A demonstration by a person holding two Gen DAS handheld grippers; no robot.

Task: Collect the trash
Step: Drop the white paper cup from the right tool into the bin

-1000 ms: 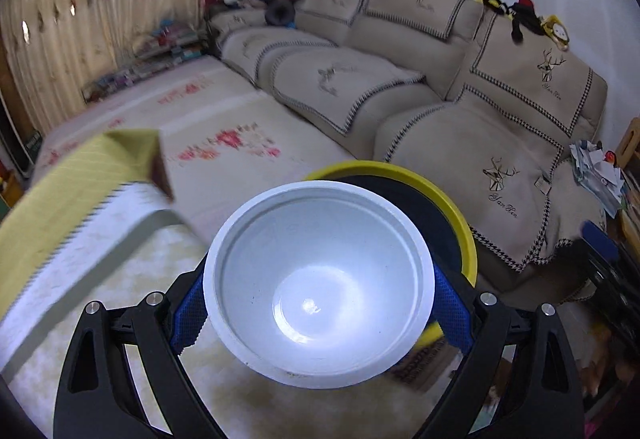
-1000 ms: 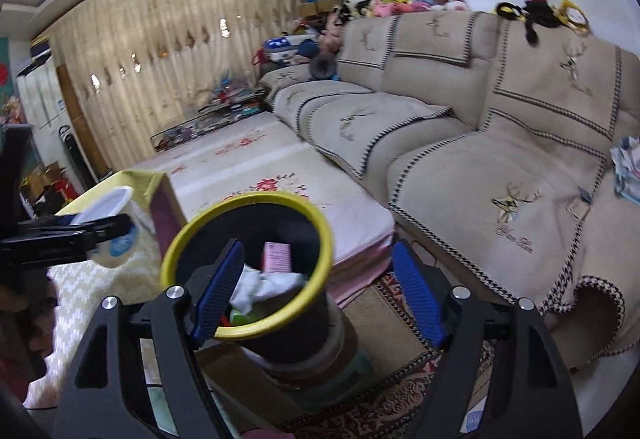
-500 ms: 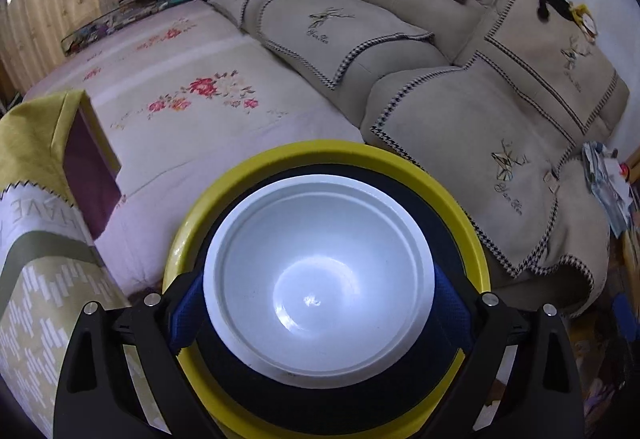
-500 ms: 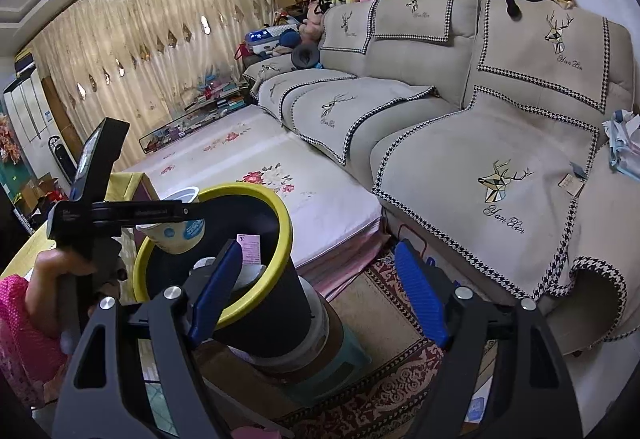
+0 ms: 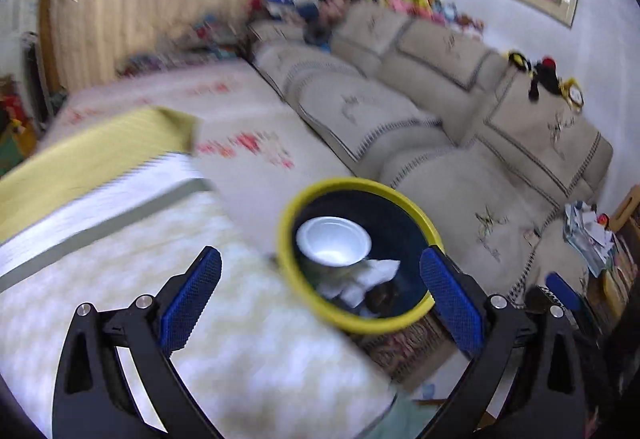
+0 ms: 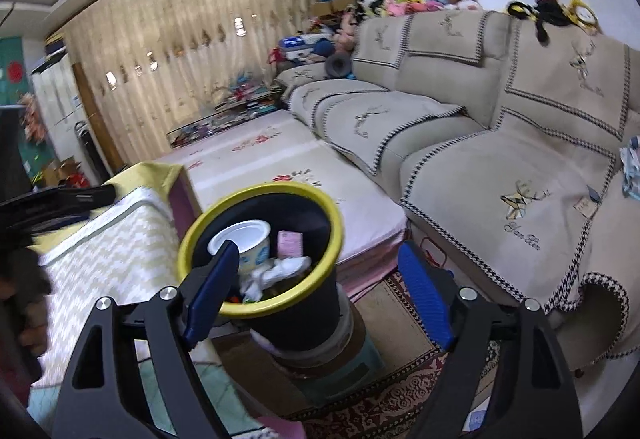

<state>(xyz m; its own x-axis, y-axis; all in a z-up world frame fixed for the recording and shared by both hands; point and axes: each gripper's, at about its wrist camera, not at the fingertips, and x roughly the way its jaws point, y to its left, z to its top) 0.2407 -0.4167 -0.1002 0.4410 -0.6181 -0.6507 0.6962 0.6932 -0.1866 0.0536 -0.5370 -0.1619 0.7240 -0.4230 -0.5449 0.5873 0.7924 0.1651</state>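
A: Where is the white cup [image 5: 333,246] at this moment?

B: It lies inside the trash bin [image 5: 304,283], the black one with a yellow rim. It leans on its side, with the open mouth toward the left camera. In the right view the cup [image 6: 245,243] sits at the left side of the bin [image 6: 320,315], touching the wall under the rim.

A: What else is in the bin?

B: Crumpled white paper [image 5: 370,275] is just beside the cup, and a small pink box [image 6: 289,243] stands behind it. The paper [image 6: 280,271] is in the middle of the bin.

A: And the left gripper [image 5: 320,297]?

B: Its blue fingers [image 5: 191,295] are wide apart and hold nothing. It hangs above the tabletop [image 5: 120,263], which has a yellow and white cloth, and the bin shows between the fingers.

A: The right gripper [image 6: 320,295]?

B: Also spread apart and empty. One finger [image 6: 426,295] is at each side of the bin in the picture, but I cannot tell if they touch it.

A: What is around?

B: A beige sofa [image 6: 500,143] is at the right, a low bed with flower print [image 6: 288,167] is behind the bin, and a patterned rug [image 6: 384,395] is on the floor. The left view is blurred.
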